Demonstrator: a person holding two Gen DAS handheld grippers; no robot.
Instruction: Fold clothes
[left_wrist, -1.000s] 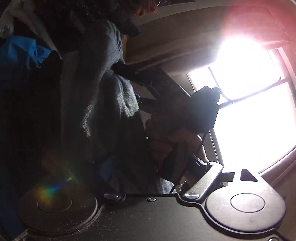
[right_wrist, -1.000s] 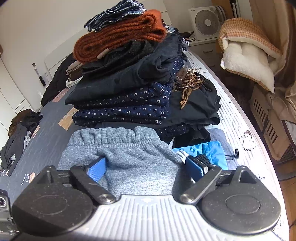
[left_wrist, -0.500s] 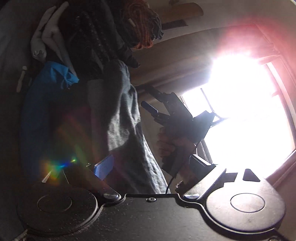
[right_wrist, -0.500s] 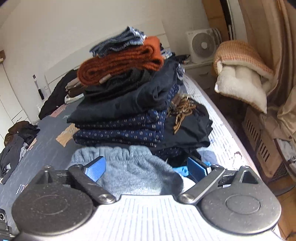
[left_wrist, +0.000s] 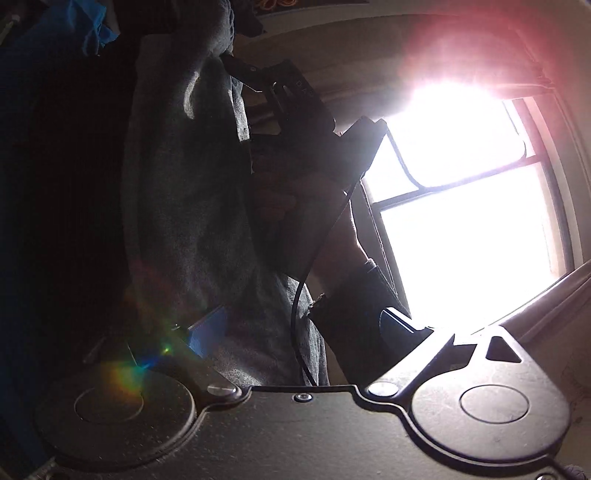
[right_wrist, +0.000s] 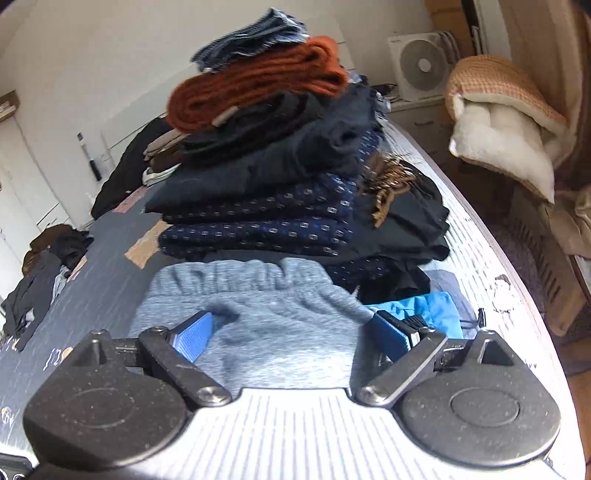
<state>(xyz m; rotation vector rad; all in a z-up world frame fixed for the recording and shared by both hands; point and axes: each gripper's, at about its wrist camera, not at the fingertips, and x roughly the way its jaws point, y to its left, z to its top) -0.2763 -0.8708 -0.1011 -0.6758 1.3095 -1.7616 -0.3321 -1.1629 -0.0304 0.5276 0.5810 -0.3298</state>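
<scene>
Grey sweatpants (right_wrist: 258, 317) lie on the bed with the elastic waistband away from me. My right gripper (right_wrist: 291, 332) is open, its blue pads (right_wrist: 194, 334) spread over the grey fabric. In the left wrist view the same grey sweatpants (left_wrist: 192, 221) fill the dim middle, and my left gripper (left_wrist: 306, 328) is open around them, one blue pad (left_wrist: 207, 328) lit. The other gripper (left_wrist: 291, 96), held in a hand, shows against the window there.
A tall stack of folded clothes (right_wrist: 273, 173) topped by an orange knit (right_wrist: 258, 81) stands just beyond the sweatpants. A blue garment (right_wrist: 424, 306) lies to the right. Loose dark clothes (right_wrist: 40, 273) lie at the left. A bright window (left_wrist: 461, 206) glares in the left wrist view.
The right gripper dipped back down over the sweatpants near the waistband. The left gripper's view tilted, and the other gripper and hand now look closer and higher.
</scene>
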